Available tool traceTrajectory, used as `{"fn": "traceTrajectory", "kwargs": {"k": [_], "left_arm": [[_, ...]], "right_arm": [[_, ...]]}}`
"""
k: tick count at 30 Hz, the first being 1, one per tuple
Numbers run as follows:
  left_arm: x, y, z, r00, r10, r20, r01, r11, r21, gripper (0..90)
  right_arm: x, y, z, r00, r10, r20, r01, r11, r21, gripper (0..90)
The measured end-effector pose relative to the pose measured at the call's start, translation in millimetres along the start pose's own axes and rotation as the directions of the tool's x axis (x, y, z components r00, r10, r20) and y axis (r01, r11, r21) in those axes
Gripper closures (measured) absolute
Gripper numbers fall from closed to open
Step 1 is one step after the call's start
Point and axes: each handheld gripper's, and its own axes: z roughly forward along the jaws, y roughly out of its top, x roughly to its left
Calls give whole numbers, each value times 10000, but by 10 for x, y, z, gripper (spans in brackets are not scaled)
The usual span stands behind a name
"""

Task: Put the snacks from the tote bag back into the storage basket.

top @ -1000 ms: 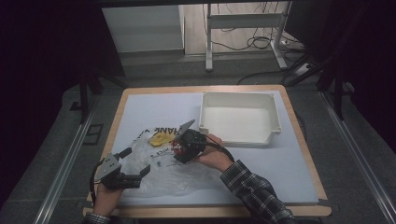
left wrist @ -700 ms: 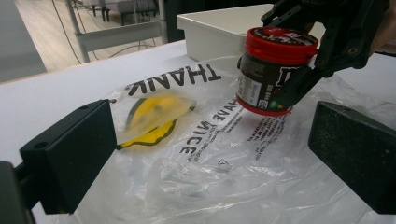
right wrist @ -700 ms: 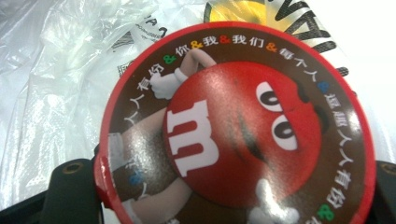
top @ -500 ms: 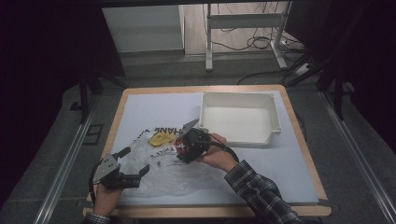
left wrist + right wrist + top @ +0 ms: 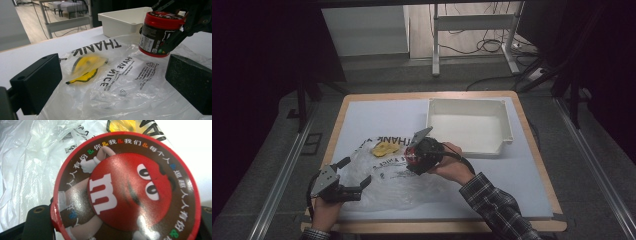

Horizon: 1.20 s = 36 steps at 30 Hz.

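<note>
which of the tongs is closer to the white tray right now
Right. The right tongs, shut on the red-lidded jar, are just beside the tray's near left corner. The left tongs sit farther off, over the plastic bag.

jars: 1 (image 5: pixel 160 33) | plastic bags: 1 (image 5: pixel 120 82) | white trays: 1 (image 5: pixel 469 125) | tools: 2, apparently

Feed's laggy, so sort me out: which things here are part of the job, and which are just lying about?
In the job:
- red-lidded jar, clamped in the right gripper
- plastic bag
- left gripper, open at the bag's edge

Lying about:
- white tray, possibly the jar's destination
- metal frame on the floor
</note>
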Motion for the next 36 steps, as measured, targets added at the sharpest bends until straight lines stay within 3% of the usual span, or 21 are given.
{"fn": "traceTrajectory", "kwargs": {"k": [36], "left_arm": [[-9,-2,9,10000,67,25,-67,10000,73,6]], "right_arm": [[-207,-324,-440,9972,516,535,-510,9986,-130,254]]}}
